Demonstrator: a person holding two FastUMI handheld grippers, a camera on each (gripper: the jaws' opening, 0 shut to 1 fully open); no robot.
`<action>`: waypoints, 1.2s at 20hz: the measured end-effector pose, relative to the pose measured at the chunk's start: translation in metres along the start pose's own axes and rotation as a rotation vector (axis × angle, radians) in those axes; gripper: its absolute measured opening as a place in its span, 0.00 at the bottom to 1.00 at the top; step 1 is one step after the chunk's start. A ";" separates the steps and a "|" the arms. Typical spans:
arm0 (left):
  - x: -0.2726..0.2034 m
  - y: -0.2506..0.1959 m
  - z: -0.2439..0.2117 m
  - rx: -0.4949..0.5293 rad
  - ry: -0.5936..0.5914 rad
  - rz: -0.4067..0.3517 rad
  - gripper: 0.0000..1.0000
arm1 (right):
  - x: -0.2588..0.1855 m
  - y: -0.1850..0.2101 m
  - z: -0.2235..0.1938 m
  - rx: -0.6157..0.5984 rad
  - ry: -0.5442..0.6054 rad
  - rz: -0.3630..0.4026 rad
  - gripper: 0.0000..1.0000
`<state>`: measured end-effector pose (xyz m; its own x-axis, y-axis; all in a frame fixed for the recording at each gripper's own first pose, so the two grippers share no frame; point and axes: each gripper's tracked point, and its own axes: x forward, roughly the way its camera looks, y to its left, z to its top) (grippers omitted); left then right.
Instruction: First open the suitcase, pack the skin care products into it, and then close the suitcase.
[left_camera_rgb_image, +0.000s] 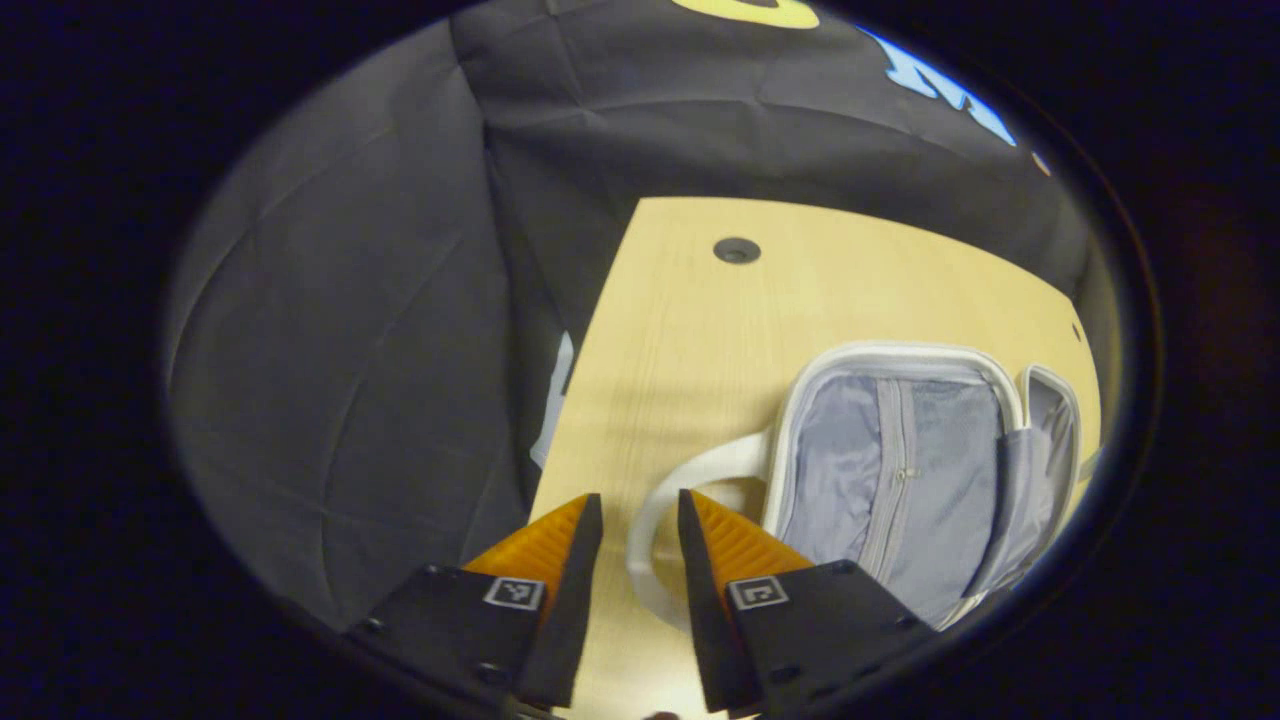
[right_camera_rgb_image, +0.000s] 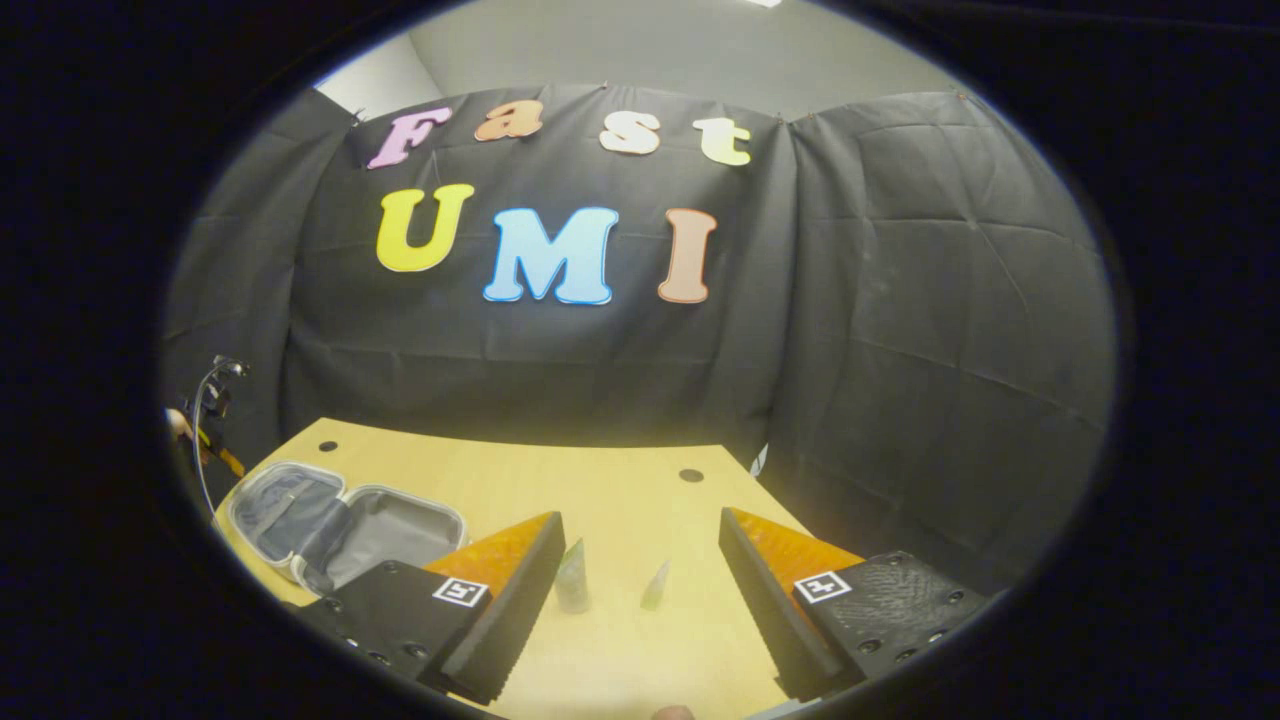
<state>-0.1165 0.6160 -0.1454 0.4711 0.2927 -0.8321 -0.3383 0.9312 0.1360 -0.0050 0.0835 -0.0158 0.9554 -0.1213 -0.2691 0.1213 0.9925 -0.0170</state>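
In the left gripper view the left gripper (left_camera_rgb_image: 640, 510) has its fingers slightly apart, holding nothing, above the near edge of the wooden surface (left_camera_rgb_image: 700, 300). Just beyond the fingertips curves the white handle (left_camera_rgb_image: 660, 500) of the open suitcase (left_camera_rgb_image: 900, 450), whose grey lining with a zip faces up; its right half is cut off at the edge of the view.

In the right gripper view the right gripper (right_camera_rgb_image: 640, 530) is spread wide and empty. Between its fingers, farther off, stand two small skin care tubes (right_camera_rgb_image: 572, 580), too small to make out details. The suitcase lies open far left.
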 end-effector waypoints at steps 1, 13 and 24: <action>-0.009 0.003 0.007 0.000 -0.035 0.019 0.71 | -0.001 -0.003 0.000 0.006 -0.003 0.000 0.95; -0.174 -0.164 0.081 -0.081 -0.534 -0.114 0.97 | 0.014 -0.054 -0.008 0.024 -0.038 0.037 0.95; -0.301 -0.479 0.043 0.061 -0.831 -0.513 0.95 | 0.034 -0.092 -0.024 0.013 -0.017 0.095 0.95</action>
<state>-0.0614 0.0916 0.0631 0.9811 -0.1130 -0.1571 0.0997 0.9909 -0.0901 0.0102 -0.0112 -0.0469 0.9672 -0.0275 -0.2527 0.0338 0.9992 0.0207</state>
